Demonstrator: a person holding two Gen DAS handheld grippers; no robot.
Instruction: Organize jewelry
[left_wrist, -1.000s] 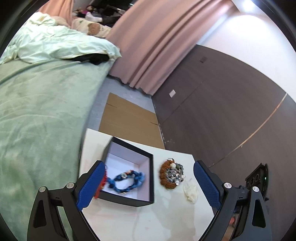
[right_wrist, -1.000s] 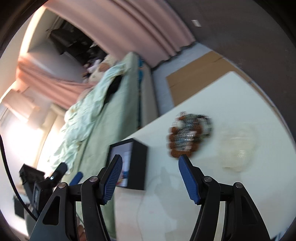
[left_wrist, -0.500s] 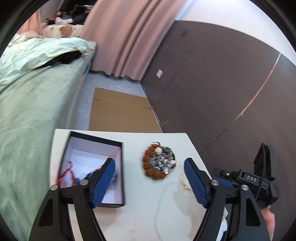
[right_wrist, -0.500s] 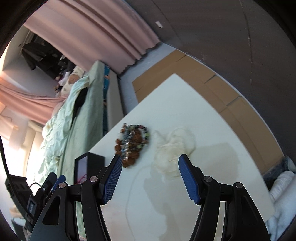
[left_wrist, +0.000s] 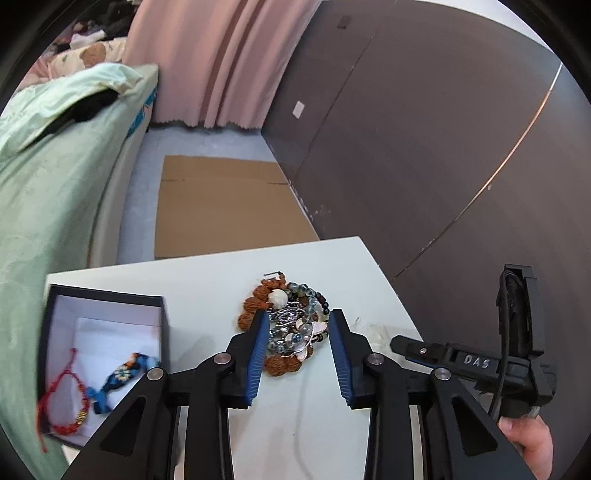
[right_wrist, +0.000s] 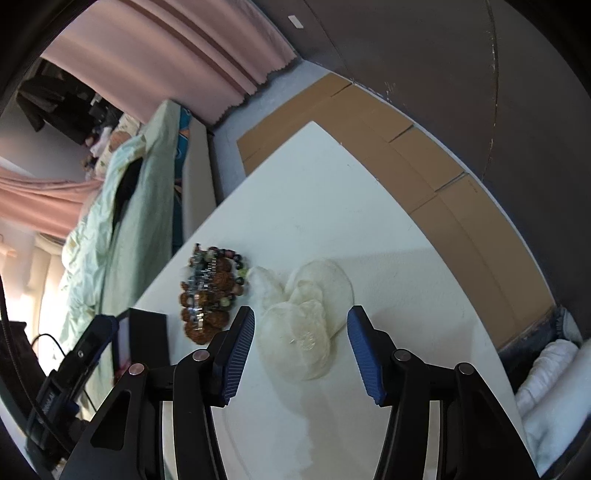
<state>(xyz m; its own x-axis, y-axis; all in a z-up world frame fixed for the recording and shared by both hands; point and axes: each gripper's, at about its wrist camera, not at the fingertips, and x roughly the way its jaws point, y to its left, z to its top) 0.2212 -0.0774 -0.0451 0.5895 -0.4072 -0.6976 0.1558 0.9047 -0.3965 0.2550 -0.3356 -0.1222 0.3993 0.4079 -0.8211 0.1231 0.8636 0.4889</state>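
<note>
Since the earlier frame our left gripper (left_wrist: 297, 341) has narrowed around the tangled heap of brown-bead and silvery bracelets (left_wrist: 286, 325) on the white table (left_wrist: 207, 291) (right gripper (right_wrist: 301, 349) wide over translucent pouches (right_wrist: 306, 314)); we should pinch one strand, then lift slowly.

One word I can read: "DAS"

From my left wrist view, the letters "DAS" stand in pale capitals on the black body of my right gripper (left_wrist: 476, 362), at the right edge. From my right wrist view, the black body of my left gripper (right_wrist: 50, 400) carries lettering too, but it is too small and skewed for me to read.
</note>
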